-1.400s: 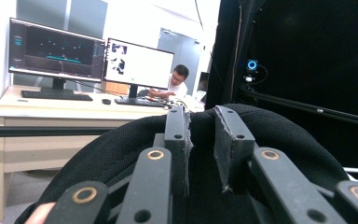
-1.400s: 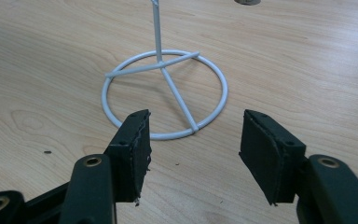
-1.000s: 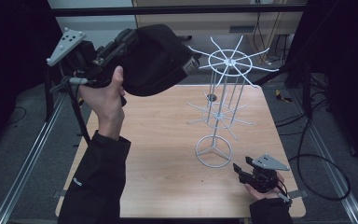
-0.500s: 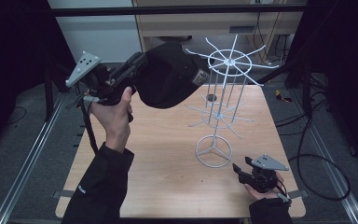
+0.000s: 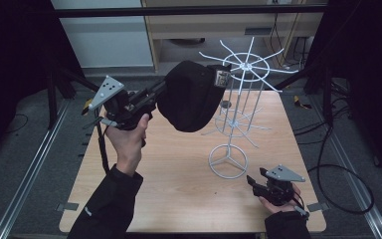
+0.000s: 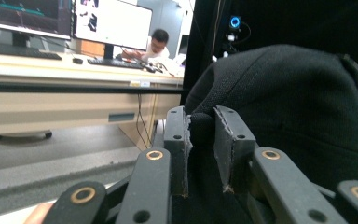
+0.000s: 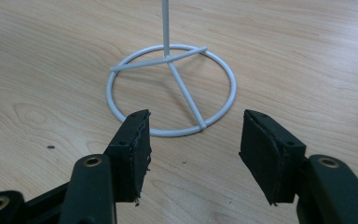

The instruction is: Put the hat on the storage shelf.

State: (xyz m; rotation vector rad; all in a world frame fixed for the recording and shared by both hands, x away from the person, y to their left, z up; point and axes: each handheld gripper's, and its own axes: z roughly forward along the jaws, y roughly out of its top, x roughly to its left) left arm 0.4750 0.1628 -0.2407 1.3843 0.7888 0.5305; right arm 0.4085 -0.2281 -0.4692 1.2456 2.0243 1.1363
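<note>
matt black cloth cap, glossy white wire rack, wood-grain table.

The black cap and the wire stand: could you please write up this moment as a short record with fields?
Held item: black cap, pinched by its edge
Holder: left gripper, raised above the table
Cap position: level with the top spokes of the white wire stand, beside them
Stand base: ring flat on the table, in front of the right gripper
Right gripper: open, low at the table's near right, holding nothing
</note>
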